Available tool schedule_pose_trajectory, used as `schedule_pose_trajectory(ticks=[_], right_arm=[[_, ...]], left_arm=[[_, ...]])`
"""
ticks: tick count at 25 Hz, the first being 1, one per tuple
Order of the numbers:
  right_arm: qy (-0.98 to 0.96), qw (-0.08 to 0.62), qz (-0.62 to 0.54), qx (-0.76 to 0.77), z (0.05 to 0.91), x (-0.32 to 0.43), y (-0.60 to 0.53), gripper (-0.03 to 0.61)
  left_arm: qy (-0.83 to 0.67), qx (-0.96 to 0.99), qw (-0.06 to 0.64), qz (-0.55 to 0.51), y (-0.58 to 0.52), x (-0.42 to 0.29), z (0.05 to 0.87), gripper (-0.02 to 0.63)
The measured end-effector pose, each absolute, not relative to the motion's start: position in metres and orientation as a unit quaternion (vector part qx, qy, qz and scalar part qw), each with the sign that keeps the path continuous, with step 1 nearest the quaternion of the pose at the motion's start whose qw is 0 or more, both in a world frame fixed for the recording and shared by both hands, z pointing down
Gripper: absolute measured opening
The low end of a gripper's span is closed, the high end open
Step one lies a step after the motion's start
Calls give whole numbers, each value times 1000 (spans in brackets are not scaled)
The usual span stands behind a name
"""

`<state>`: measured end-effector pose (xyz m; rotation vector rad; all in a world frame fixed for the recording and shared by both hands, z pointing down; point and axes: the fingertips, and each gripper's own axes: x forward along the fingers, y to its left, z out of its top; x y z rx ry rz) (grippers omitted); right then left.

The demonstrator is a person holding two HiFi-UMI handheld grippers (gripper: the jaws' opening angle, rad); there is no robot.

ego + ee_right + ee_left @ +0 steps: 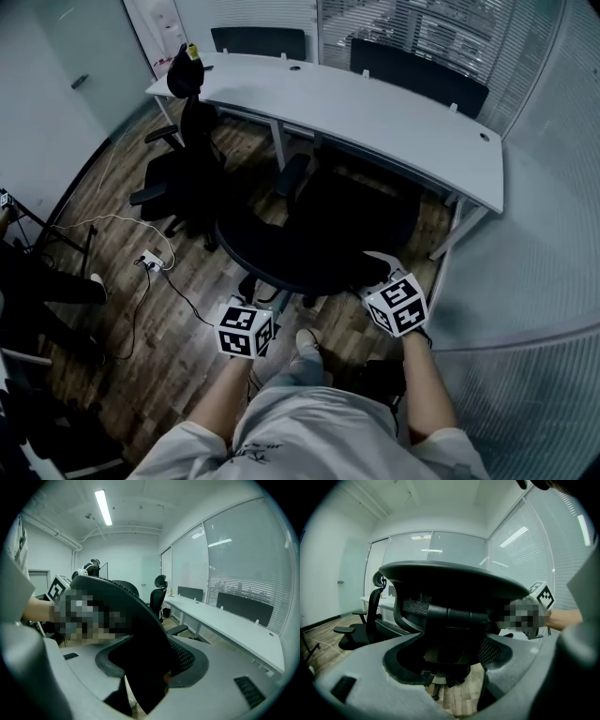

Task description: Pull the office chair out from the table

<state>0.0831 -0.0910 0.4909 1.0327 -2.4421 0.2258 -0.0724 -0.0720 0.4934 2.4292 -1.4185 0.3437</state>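
The black office chair (319, 234) stands just off the curved white table (375, 112), its backrest toward me. My left gripper (258, 300) is at the backrest's left rim and my right gripper (377, 277) at its right rim. In the left gripper view the wide grey jaws (447, 667) close round the rear of the mesh backrest (454, 581), whose top rim arcs above them. In the right gripper view the backrest's edge (140, 634) runs straight through the jaws (152, 667) and fills the gap. Both grippers are shut on the chair.
A second black chair (183, 178) stands at the table's left end. A white cable and power strip (150, 261) lie on the wooden floor to the left. A glass wall (544, 234) curves along the right. My feet (305, 342) are directly behind the chair.
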Motion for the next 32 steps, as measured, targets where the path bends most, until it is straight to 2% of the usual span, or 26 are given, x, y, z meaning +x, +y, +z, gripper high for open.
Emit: schedule_pose_trajectory(ticks=[24, 32], right_arm=[[-890, 244, 70, 377, 497, 44, 2, 187], [-883, 249, 66, 392, 497, 10, 46, 187]], left_arm=[[-489, 852, 149, 115, 12, -112, 499, 331], [-474, 861, 145, 116, 51, -146, 498, 331]])
